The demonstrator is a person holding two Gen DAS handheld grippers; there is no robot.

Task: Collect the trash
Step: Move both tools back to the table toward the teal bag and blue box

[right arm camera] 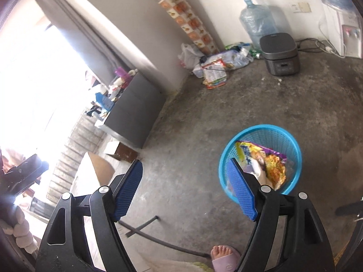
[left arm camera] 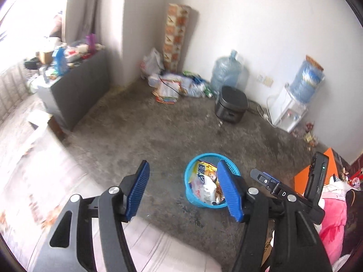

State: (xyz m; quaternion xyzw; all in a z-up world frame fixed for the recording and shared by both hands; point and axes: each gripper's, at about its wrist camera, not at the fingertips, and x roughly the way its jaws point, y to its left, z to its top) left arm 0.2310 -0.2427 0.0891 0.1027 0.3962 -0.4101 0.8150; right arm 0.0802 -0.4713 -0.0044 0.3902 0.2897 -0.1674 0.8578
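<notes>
Both jaws gape empty above bare concrete floor (right arm camera: 192,136) near trash-filled blue basket (right arm camera: 292,140).

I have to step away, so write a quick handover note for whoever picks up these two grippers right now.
Left gripper: open, empty.
Right gripper: open, empty.
Blue basket stands on the concrete floor just ahead; it already holds wrappers and crumpled bags.
Left to do: pile of packets and bags in the far corner by the patterned roll, and small scraps beside the water dispenser.
</notes>
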